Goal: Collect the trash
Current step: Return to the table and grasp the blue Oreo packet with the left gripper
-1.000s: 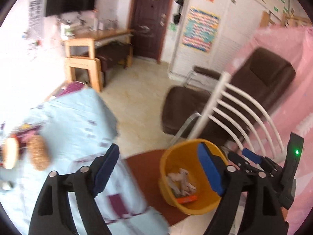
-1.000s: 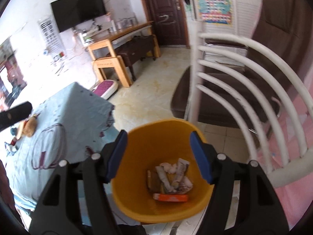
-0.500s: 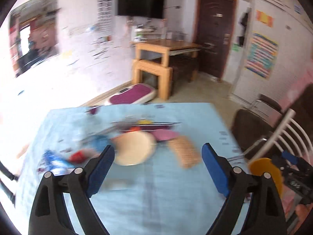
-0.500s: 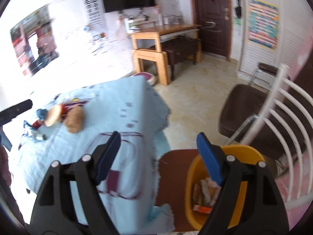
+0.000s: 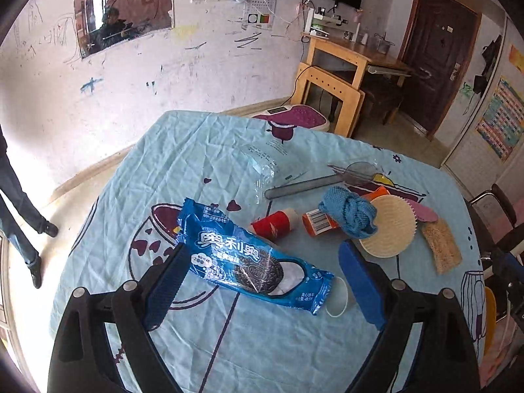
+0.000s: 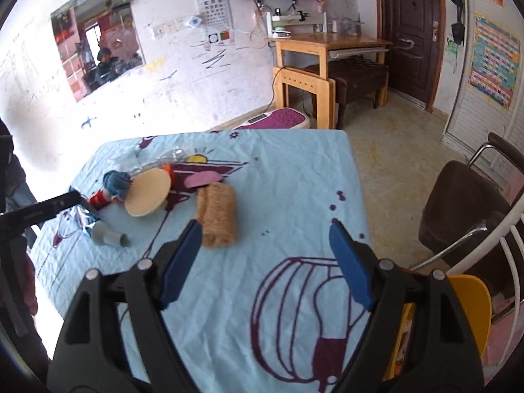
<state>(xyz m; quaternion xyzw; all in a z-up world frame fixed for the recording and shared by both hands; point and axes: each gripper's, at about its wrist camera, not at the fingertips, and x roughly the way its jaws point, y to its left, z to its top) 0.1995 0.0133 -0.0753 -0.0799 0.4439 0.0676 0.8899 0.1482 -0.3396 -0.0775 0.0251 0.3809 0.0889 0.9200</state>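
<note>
From the left wrist, the left gripper [image 5: 262, 285] gapes wide and empty over the blue cookie wrapper [image 5: 252, 257] — it lies flat between the fingers, long axis running from the left finger down toward the right. From the right wrist, the right gripper [image 6: 267, 267] is spread wide, holding nothing — the yellow bin [image 6: 471, 308] sits low beyond its right finger.

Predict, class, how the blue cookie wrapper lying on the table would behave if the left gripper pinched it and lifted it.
The blue cookie wrapper looks creased and flattened, so it is probably near empty and very light. Being thin film, it would likely droop on both sides of the left gripper, whose jaws stand open around it. Its glossy surface might slip unless pinched firmly.
</note>
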